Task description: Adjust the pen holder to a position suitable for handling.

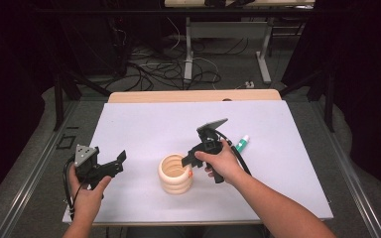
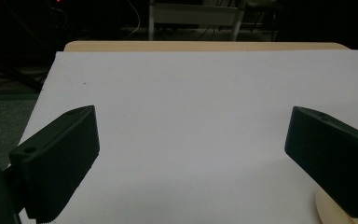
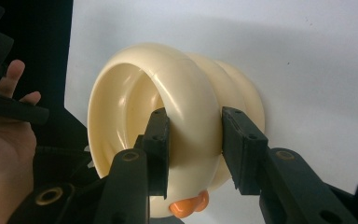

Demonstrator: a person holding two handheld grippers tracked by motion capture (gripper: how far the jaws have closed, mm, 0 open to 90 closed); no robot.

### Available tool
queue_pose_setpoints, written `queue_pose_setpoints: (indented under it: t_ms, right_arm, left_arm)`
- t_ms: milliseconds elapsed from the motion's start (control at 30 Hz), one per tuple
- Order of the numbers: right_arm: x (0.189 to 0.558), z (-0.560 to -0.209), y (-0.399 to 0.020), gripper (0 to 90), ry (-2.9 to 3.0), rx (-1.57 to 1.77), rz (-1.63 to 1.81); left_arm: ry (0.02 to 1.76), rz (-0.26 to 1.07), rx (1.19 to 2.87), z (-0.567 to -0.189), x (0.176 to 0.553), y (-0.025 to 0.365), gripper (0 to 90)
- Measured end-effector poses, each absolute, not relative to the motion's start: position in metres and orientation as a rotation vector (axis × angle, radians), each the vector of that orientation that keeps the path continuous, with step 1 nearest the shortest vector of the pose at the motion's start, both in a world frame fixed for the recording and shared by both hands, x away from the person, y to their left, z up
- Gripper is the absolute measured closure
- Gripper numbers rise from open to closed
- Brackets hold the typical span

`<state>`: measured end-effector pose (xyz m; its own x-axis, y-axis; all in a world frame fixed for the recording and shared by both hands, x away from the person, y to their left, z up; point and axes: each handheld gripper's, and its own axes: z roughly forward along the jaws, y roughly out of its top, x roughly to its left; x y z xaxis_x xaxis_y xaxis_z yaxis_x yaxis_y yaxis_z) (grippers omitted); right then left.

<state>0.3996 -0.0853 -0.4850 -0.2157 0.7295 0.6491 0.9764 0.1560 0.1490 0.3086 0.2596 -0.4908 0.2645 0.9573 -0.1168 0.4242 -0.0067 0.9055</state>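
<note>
Your right gripper [image 3: 193, 140] pinches the near-right rim of the cream ribbed cup [image 1: 175, 173] at mid-bench, one finger inside, so keep that squeeze steady and lift straight, while your left gripper [image 1: 110, 166] waits spread at near left.

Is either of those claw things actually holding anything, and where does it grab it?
The right gripper clamps the cream ribbed cup by its rim wall, one jaw inside, one outside. The left gripper stands open, holding nothing.

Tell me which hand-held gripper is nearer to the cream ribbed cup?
Right. The right hand-held gripper clamps the cream ribbed cup by its rim; the left hand-held gripper is open, apart at its left.
</note>
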Motion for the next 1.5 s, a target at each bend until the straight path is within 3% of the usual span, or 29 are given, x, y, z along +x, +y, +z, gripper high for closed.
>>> queue_pose_setpoints:
  t_ms: [833,1167,1500]
  right_arm:
    - [0.396,-0.480,-0.089,37.9,-2.133,-1.568,-0.880]
    - [0.398,-0.474,-0.099,41.9,-2.110,-1.633,-0.926]
    - [0.398,-0.471,-0.104,17.4,-2.185,-1.643,-0.941]
  left_arm:
    - [1.310,0.715,1.596,-0.491,0.309,0.259,3.0]
    - [1.311,0.711,1.594,-0.491,0.309,0.259,3.1]
    - [1.315,0.711,1.593,-0.492,0.309,0.259,3.1]
